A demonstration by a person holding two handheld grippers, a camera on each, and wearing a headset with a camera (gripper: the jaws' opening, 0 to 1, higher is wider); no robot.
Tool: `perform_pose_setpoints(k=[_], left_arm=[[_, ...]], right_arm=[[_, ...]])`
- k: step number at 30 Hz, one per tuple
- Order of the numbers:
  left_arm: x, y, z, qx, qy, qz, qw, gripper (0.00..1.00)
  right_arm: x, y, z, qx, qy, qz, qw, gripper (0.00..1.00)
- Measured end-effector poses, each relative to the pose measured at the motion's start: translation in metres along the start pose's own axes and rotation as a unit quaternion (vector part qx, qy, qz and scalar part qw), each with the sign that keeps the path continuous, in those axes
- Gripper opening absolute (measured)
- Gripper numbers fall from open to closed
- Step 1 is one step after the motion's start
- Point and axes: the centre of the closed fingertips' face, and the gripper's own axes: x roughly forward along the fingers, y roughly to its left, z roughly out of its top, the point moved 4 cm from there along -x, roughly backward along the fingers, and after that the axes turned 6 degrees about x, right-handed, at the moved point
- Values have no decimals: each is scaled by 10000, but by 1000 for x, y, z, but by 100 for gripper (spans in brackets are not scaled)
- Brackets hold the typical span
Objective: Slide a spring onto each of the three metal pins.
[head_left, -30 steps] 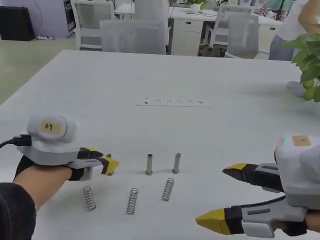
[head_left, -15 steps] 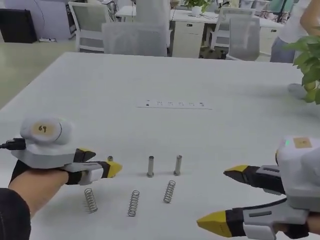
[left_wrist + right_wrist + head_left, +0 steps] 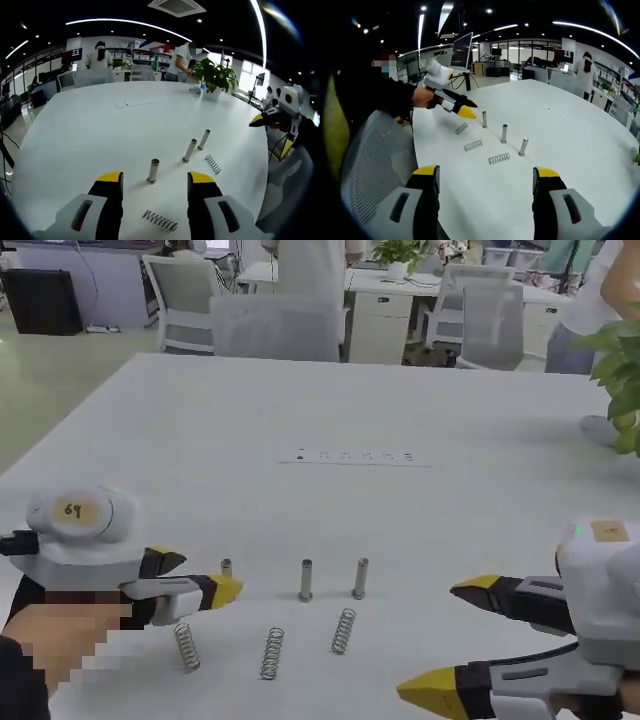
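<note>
None of the three springs is on a pin yet, so I judge we are at the very start, at the first pick-up. In the head view the pins stand upright in a row across the lower middle of the frame: the left pin (image 3: 226, 567), the middle pin (image 3: 306, 580) and the right pin (image 3: 360, 578). Below them, nearer the bottom edge, the left spring (image 3: 186, 646), the middle spring (image 3: 272, 653) and the right spring (image 3: 343, 631) lie flat on the white table (image 3: 300, 410), each roughly under its own pin and apart from it. My left gripper (image 3: 203, 576) hovers at lower left, jaws apart and holding nothing, its tips just beside the left pin. In the left gripper view that pin stands at centre, ahead of the gap between the yellow tips, and the left spring lies at the bottom of the frame between the jaws. My right gripper (image 3: 443, 638) hangs at lower right, jaws wide apart and empty, well clear of the right spring. Next I would pinch one spring lightly near one end, tip it upright, centre its bore over a pin top and lower it. The thin coils look likely to squash or flick away under a hard squeeze.
</note>
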Motion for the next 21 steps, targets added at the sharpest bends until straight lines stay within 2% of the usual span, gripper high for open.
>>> perform_pose_setpoints(k=[12,21], left_arm=[[-9,1,-28,112,428,192,9988,47],[-14,-10,-40,167,695,164,9973,47]], right_arm=[[0,1,3,-26,-42,20,10000,75],[1,2,5,-50,-56,27,10000,75]])
